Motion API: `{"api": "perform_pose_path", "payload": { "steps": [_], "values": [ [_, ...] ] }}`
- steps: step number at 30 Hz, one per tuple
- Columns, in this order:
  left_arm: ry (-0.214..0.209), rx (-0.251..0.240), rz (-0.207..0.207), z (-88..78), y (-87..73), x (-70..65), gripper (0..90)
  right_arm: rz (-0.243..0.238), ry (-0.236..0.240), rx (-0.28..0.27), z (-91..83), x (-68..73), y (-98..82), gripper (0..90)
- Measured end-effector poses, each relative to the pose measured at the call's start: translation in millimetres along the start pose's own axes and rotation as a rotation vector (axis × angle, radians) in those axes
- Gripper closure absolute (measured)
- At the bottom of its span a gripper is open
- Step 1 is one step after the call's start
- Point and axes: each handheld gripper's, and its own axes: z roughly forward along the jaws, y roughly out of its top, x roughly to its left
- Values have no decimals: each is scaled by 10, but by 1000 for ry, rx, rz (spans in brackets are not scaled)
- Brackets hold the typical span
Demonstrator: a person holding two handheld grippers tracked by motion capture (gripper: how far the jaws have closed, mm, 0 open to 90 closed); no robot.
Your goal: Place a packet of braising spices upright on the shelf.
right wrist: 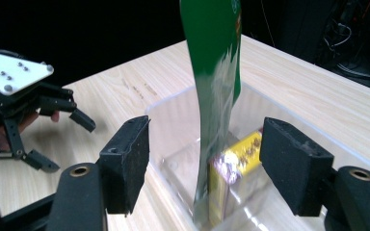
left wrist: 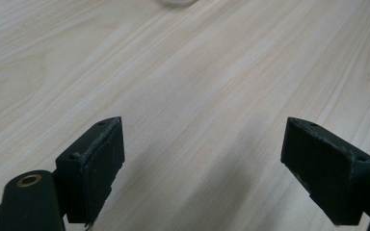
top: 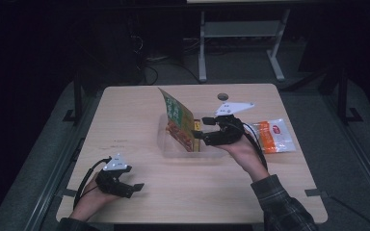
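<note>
My left tongs (top: 134, 186) rest low at the near left of the table (top: 125, 120), in my left hand (top: 92, 192), with their jaws well apart and bare wood between them. In the left gripper view their pads (left wrist: 99, 168) stand wide over the pale grain, touching nothing.

Farther in, past the middle of the table, sits the clear plastic tub (top: 171, 149). A flat green packet (top: 177, 120) stands on end in it, leaning a little to the left, its top rising well above the rim. Just right of the packet, low in the tub, is a small yellow pack (top: 197, 126); in the right gripper view it looks to be touching the foot of the green packet, though the plastic wall blurs that spot and I cannot be sure.

My right tongs (top: 203, 128) hang over the right side of the tub, held in my right hand (top: 238, 147), pointing left at the packet. Their jaws are apart; in the right gripper view the pads (right wrist: 125, 159) stand clear on either side of the green packet (right wrist: 214, 86), neither one pressing on it.

To the right of that hand, on the bare table and apart from the tub, lies an orange and white pouch (top: 275, 136). Near the far edge is a small dark round hole (top: 222, 96) in the tabletop.
</note>
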Motion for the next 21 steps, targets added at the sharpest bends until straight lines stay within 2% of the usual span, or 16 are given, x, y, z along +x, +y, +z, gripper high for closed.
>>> {"api": "perform_pose_path", "payload": {
  "steps": [6,9,12,21],
  "values": [
    [-1,-8,-5,-3,-1,0,148,-3,-15,32,-116,-4,-140,338],
    [-3,-3,11,0,5,-3,148,6,-21,42,-179,-12,-258,338],
    [-3,-18,5,14,5,-24,147,6,-26,58,-227,-15,-379,338],
    [-6,-13,10,13,5,-30,147,-17,-59,156,-333,39,-797,328]
  ]
}}
